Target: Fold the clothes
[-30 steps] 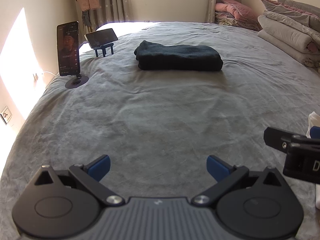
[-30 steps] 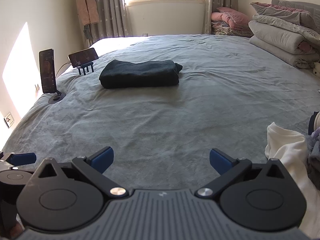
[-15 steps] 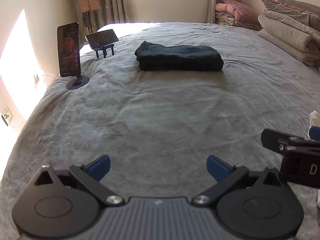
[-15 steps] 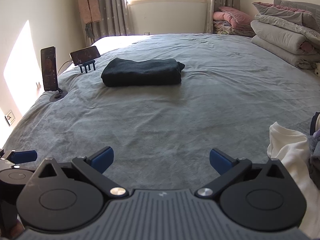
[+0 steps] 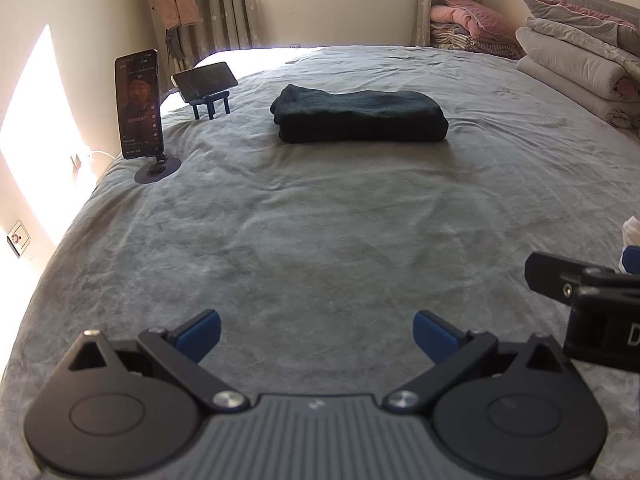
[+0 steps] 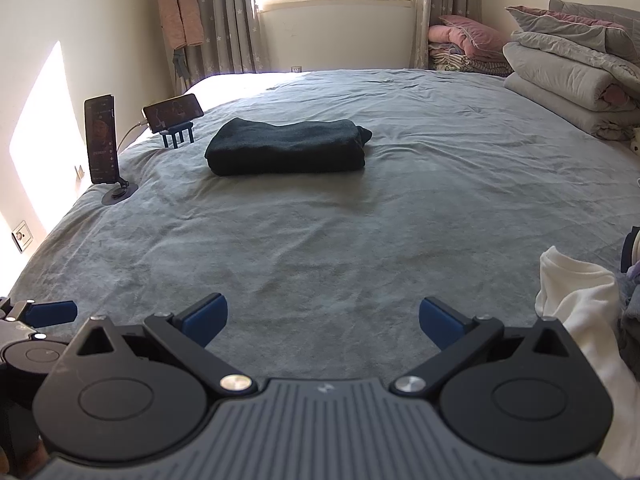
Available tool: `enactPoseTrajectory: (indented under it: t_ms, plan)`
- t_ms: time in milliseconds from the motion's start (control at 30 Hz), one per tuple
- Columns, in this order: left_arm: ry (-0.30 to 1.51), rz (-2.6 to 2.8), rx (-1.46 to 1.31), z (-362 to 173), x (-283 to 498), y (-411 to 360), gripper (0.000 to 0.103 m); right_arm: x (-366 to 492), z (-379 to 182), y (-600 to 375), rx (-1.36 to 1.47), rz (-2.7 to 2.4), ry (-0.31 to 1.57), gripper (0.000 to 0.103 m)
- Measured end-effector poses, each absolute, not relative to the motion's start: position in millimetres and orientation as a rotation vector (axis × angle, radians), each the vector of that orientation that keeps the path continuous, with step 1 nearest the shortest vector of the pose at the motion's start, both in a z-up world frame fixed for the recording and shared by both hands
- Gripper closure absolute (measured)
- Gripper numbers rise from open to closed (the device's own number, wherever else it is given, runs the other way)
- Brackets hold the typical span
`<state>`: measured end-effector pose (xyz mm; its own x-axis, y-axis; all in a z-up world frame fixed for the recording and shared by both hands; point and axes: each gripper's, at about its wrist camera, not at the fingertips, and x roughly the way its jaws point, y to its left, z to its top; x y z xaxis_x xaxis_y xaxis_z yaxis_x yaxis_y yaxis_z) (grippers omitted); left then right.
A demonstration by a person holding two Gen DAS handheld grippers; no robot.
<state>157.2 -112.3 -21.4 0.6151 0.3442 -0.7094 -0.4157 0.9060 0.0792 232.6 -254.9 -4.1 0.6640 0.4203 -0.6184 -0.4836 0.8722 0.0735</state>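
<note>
Both claws hover spread wide over the grey bed [image 5: 320, 220], the left claw [image 5: 316, 332] and right claw [image 6: 323, 316] holding nothing. A folded dark garment [image 5: 360, 118] lies far ahead; white clothing [image 6: 580, 308] is heaped at the right. No writing is legible.
</note>
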Motion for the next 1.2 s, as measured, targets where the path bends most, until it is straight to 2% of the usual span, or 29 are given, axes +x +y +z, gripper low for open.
enactPoseTrajectory:
  t_ms: [1200]
  plan:
    - [0.844, 0.433, -0.13, -25.5, 154.5, -106.0, 0.0, 230.1, -4.3, -254.6, -0.086, 0.513, 0.664, 0.0]
